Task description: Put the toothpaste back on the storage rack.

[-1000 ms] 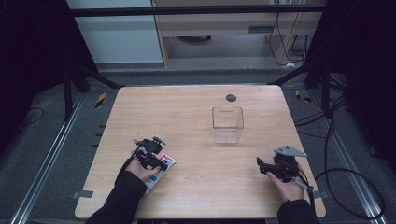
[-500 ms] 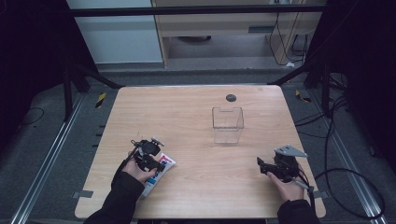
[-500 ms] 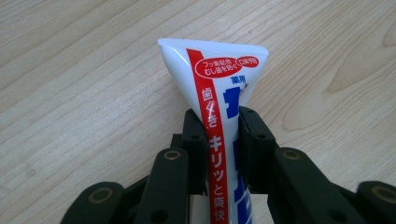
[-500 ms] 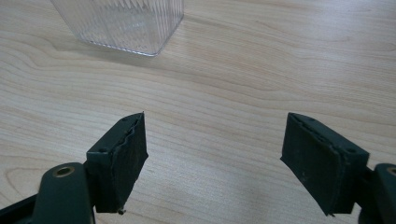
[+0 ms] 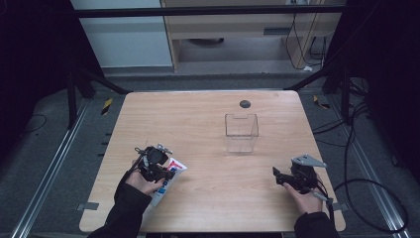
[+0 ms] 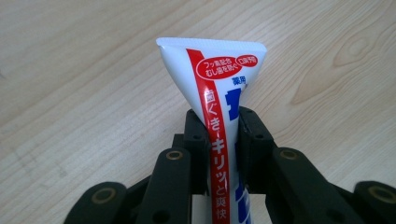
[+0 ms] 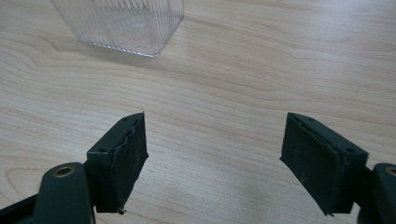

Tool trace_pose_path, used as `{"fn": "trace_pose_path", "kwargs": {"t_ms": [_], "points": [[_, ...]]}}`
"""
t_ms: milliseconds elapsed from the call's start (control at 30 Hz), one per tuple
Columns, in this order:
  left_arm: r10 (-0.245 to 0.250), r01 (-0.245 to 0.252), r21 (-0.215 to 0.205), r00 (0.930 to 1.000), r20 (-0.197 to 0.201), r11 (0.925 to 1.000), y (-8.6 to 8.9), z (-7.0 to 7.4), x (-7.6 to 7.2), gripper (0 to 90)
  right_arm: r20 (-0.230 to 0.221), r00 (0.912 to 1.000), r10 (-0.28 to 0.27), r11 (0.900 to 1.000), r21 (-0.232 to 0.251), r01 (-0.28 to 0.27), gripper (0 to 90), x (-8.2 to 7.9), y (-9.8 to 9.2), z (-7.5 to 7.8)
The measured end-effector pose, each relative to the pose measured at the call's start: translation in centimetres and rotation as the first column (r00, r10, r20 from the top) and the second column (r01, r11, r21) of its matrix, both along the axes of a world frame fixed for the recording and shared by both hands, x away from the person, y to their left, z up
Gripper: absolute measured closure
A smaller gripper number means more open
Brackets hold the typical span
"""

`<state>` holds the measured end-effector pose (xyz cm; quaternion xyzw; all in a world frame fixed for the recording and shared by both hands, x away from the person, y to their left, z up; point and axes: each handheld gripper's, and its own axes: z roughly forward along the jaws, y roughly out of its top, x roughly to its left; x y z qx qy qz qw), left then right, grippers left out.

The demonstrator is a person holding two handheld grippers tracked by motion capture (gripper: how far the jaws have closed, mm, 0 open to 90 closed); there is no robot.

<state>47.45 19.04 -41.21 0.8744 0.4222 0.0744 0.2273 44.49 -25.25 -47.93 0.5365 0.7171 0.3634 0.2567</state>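
A light wooden bench (image 5: 208, 124) stands on grey carpeted floor (image 5: 54, 163). Behind it sit a pale cabinet (image 5: 124, 44), dark frame bars and loose cables (image 5: 356, 144).

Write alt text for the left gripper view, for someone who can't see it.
Two black jaws of the left gripper clamp a white toothpaste tube with a red stripe and Japanese lettering, its flat crimped end pointing away from the camera. Behind it lies a light wooden table.
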Motion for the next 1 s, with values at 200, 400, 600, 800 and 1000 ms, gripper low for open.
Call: {"fn": "trace_pose_path", "kwargs": {"t_ms": [200,400,600,800,1000], "points": [[0.010,-0.008,-0.032,0.9986,0.052,0.9995,0.4,1.5,-0.3,75.7,0.004,1.0000,-0.002,1.000,0.001,0.002,22.3,0.0,0.0,0.0],[0.051,-0.040,-0.081,0.9894,0.136,0.9959,1.3,3.1,0.4,75.6,0.012,0.9999,0.000,1.000,-0.002,0.000,22.6,0.0,0.1,0.0],[0.103,-0.067,-0.151,0.9626,0.250,0.9863,1.7,5.2,1.5,75.6,0.022,0.9997,0.000,1.000,-0.007,0.001,22.6,-0.1,0.0,0.1],[0.181,-0.106,-0.224,0.9205,0.346,0.9688,1.5,6.5,2.6,75.5,0.035,0.9994,-0.003,1.000,-0.009,0.003,22.6,-0.1,0.0,0.1],[0.246,-0.128,-0.287,0.8711,0.425,0.9495,0.9,6.8,3.2,75.4,0.037,0.9993,-0.006,1.000,-0.001,0.006,22.6,-0.2,0.0,0.2]]}}
